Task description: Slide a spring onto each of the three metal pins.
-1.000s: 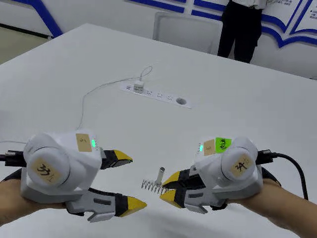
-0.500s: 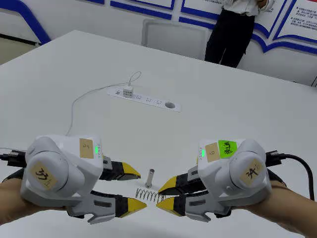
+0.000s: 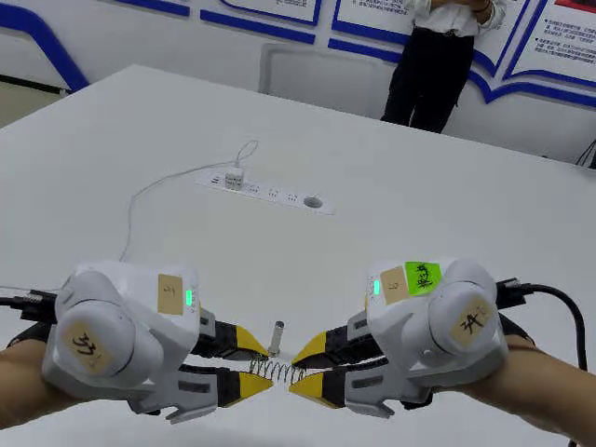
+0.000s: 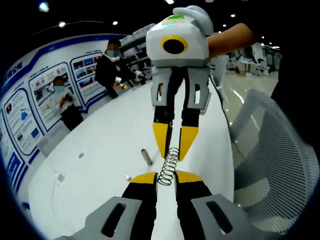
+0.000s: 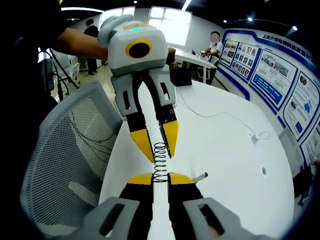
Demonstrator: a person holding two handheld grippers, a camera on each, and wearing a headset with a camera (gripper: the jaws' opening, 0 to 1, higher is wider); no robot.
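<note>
A thin wire spring (image 3: 278, 372) spans the gap between my two grippers, just above the white table (image 3: 391, 233). My right gripper (image 3: 296, 374) is shut on one end of it. My left gripper (image 3: 264, 365) has its yellow tips closed on the other end. In the left gripper view the spring (image 4: 170, 162) runs from my own jaws (image 4: 166, 177) up to the right gripper (image 4: 174, 145). The right gripper view shows the spring (image 5: 160, 160) between my jaws (image 5: 160, 179) and the left gripper (image 5: 157, 145). One short metal pin (image 3: 277, 337) lies on the table just behind the spring, also seen as pin (image 4: 146, 156) and pin (image 5: 200, 176).
A white power strip (image 3: 270, 194) with a plugged charger and a cable lies farther back on the table. A person in dark trousers (image 3: 433, 65) stands at the far edge. A mesh chair (image 4: 270, 165) is beside the table's near side.
My left gripper has moved right and narrowed from wide open onto the spring's free end. The right gripper keeps hold of the spring, shifted slightly left.
</note>
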